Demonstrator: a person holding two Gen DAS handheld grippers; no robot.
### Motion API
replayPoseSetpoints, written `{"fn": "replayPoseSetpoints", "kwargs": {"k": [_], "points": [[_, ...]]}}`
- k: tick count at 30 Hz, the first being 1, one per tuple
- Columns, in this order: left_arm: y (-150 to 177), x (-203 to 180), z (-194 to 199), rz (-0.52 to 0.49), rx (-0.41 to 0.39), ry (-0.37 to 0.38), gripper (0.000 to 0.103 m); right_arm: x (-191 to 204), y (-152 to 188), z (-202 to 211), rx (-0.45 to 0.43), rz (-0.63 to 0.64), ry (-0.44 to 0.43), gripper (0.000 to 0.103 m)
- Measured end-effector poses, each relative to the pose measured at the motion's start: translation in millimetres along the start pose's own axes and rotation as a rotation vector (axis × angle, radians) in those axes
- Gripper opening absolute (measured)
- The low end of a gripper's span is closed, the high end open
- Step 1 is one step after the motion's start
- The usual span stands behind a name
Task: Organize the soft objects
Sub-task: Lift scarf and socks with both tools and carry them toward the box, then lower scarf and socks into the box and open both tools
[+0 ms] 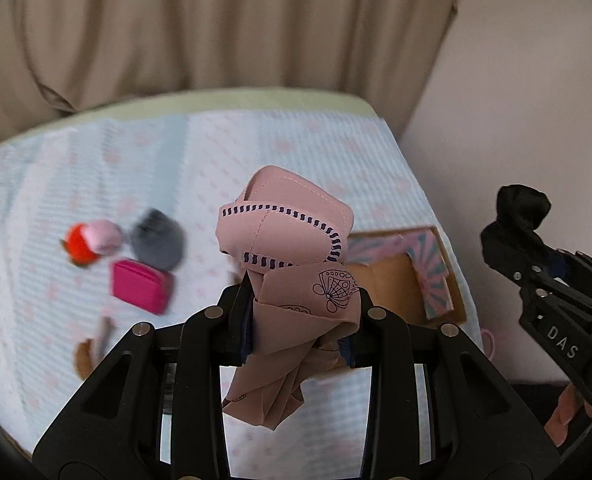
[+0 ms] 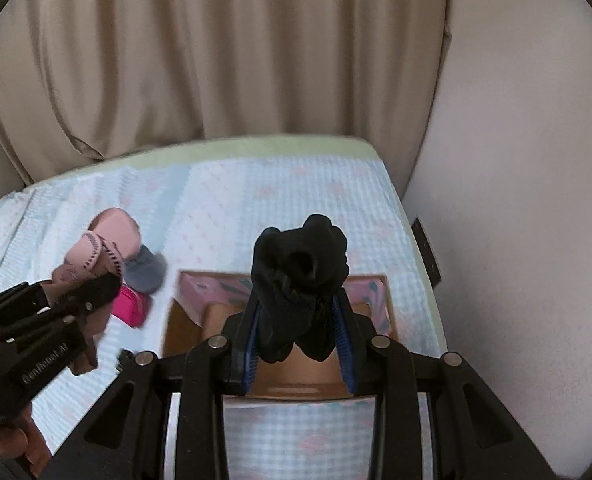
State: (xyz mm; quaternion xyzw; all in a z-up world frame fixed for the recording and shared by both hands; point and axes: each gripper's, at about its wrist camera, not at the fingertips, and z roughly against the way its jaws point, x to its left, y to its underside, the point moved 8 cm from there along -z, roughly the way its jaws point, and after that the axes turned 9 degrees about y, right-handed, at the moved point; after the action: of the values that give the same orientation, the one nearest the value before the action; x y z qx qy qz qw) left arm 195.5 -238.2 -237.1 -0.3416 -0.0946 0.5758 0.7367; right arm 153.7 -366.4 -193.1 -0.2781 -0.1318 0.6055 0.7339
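Pale quilted bed point(image 1: 256, 152) below: left gripper point(image 1: 301, 320) pinches pink cloth point(image 1: 288, 232) (bunched), right gripper point(image 2: 299, 320) pinches black cloth point(image 2: 299, 264).

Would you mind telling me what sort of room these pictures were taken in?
Most likely a bedroom at home: a bed with a pale blue quilted cover stands in a corner, against beige curtains and a plain wall. A cardboard box and small soft items lie on the cover.

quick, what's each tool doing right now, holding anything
Left tool: closed on a pink pouch.
Right tool: closed on a bunched black cloth.
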Motion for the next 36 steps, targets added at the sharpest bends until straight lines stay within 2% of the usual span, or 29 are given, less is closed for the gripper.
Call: {"fn": "replayPoseSetpoints", "kwargs": {"k": [4,8,13,18,21,25,26,27,28,29,31,32,33,34,36], "points": [[9,-28,-52,0.005,0.094,0.036,0.029,-19,8,-46,0.091,-0.004,-0.003,0.030],[18,-42,-99,-0.018,0.175,0.039,0.029,-31,14,-90,0.166,-0.011,-0.010,0.030],[30,-43,-159,-0.031,0.262,0.025,0.029,-34,32,-149,0.261,-0.003,-0.040,0.030],[59,-37,-218,-0.048,0.383,-0.004,0.029,-29,59,-203,0.390,-0.001,-0.077,0.030],[77,-31,-240,-0.022,0.457,-0.015,0.029,-32,72,-222,0.454,-0.020,-0.095,0.030],[93,-23,-255,0.001,0.517,-0.020,0.029,-33,81,-234,0.499,-0.034,-0.118,0.030],[95,-22,-257,-0.007,0.527,-0.025,0.031,-33,82,-236,0.515,-0.036,-0.129,0.030],[96,-22,-258,-0.010,0.533,-0.023,0.045,-31,84,-236,0.527,-0.040,-0.137,0.030],[96,-23,-257,-0.018,0.544,-0.020,0.061,-28,83,-235,0.529,-0.048,-0.141,0.040],[96,-24,-256,-0.023,0.549,-0.018,0.099,-28,83,-234,0.531,-0.067,-0.150,0.051],[98,-29,-254,-0.041,0.580,0.017,0.103,-18,82,-231,0.530,-0.104,-0.224,0.079],[98,-29,-251,-0.050,0.584,0.018,0.103,-11,82,-227,0.527,-0.097,-0.252,0.085],[98,-29,-248,-0.077,0.562,0.008,0.102,-5,84,-224,0.533,-0.077,-0.258,0.096],[98,-30,-246,-0.091,0.561,0.005,0.103,-1,85,-223,0.539,-0.059,-0.246,0.103],[99,-30,-242,-0.092,0.578,0.014,0.102,4,84,-221,0.532,-0.051,-0.236,0.103]]}}
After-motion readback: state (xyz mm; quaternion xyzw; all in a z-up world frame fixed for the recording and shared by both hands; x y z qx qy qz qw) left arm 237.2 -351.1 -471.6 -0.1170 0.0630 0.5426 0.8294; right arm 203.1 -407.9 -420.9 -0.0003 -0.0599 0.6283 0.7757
